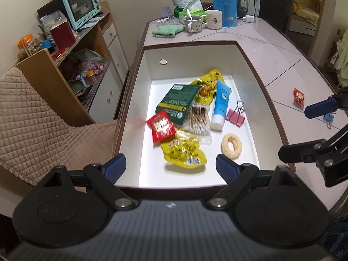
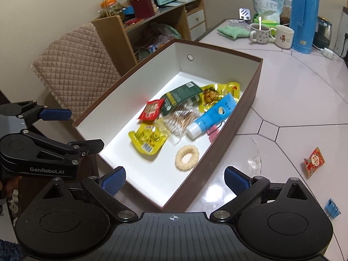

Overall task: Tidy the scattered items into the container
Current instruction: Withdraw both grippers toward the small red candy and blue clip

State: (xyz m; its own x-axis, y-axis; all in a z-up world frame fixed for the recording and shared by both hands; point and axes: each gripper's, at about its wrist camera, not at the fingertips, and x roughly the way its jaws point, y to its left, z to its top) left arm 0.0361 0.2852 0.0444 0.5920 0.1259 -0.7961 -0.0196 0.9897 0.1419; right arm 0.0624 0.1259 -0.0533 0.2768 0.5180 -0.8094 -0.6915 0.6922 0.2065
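1. I had the left gripper (image 1: 170, 167) over the near end of the box (image 1: 256, 69), jaws spread wide and empty; the near rim sat just under its fingers.
2. My right gripper (image 2: 175, 179) hung over the box's near right corner, also released, nothing between the pads.
3. The box was long, brown outside, smooth white inside, with straight walls. It stood at the table's left edge beside a quilted chair (image 1: 32, 117).
4. The bare floor of the box was nearest me; the glossy tiled table (image 2: 293, 100) lay open on the right.
5. Inside lay a crinkly yellow snack bag (image 1: 184, 152), red packet (image 1: 161, 126), cotton swabs (image 1: 196, 119), green card (image 1: 178, 100), blue tube (image 1: 220, 104), pink clip (image 1: 236, 115) and fuzzy cream hair ring (image 1: 231, 145).
6. Left on the table were a red sachet (image 2: 314, 162) and a blue clip (image 2: 332, 208), well apart from the box.
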